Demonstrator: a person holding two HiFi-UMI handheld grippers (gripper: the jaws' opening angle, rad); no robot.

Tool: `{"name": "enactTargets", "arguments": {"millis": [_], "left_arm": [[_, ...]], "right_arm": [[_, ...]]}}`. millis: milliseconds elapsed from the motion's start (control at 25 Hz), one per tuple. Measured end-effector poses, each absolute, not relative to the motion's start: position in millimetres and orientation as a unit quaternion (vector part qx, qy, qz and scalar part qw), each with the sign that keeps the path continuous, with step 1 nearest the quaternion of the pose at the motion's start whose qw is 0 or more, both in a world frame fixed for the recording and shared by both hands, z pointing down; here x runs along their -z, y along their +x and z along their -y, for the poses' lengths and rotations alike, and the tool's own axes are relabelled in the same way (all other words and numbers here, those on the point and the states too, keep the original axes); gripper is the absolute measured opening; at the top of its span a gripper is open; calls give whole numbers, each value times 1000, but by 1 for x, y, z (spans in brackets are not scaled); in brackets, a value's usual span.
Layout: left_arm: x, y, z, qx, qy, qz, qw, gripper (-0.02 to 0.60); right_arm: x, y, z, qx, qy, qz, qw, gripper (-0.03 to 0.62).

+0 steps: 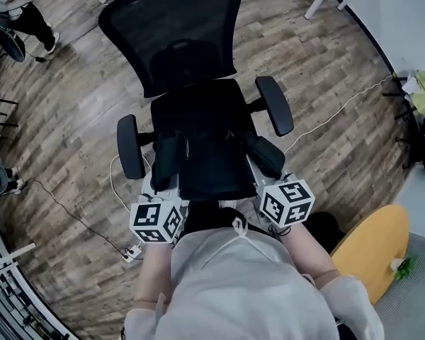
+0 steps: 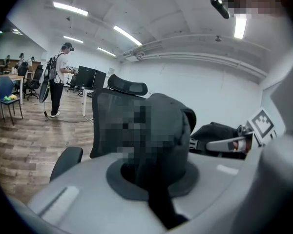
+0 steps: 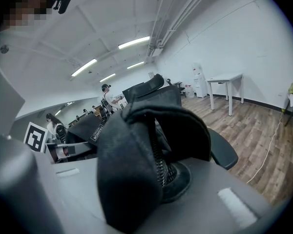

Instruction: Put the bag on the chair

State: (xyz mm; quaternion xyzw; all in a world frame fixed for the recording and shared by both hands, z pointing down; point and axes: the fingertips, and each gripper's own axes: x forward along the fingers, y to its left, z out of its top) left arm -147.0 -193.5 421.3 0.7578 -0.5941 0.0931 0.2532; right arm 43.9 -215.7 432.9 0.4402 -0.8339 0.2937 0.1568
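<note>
- your left claw (image 1: pixel 166 176) is pinched narrow on one end of the black bag (image 1: pixel 202 151). in the left gripper view the cloth bunches up straight out of the closed jaws.
- your right claw (image 1: pixel 261 163) is pinched narrow on the bag's other end. in the right gripper view a zipper runs down the fold and into the closed jaws.
- the bag spans from one claw to the other, over the seat of the chair (image 1: pixel 173 30). you cannot tell from these views whether it rests on the seat.
- the chair's mesh back stands just beyond both claws.
- one armrest (image 1: pixel 129 147) sits just outside your left claw. the other armrest (image 1: pixel 274 105) lies ahead of your right claw and to its outer side.
- a marker cube (image 1: pixel 156 219) sits behind your left claw, and another behind your right, both nearest your body.
- a white cable (image 1: pixel 340 112) trails over the wood floor (image 1: pixel 71 119), well out to the right of your right claw.
- far beyond your left claw a person (image 2: pixel 58 77) stands by some desks.
- far beyond your right claw stands a white table (image 3: pixel 224 79).
</note>
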Motion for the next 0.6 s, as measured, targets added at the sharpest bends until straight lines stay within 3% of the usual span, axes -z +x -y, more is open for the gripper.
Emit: {"name": "enactTargets", "arguments": {"millis": [600], "left_arm": [[-542,-205,329,-141,756,554,318,26]], "right_arm": [[-543,-14,349,-318,457,805,204,29]]}}
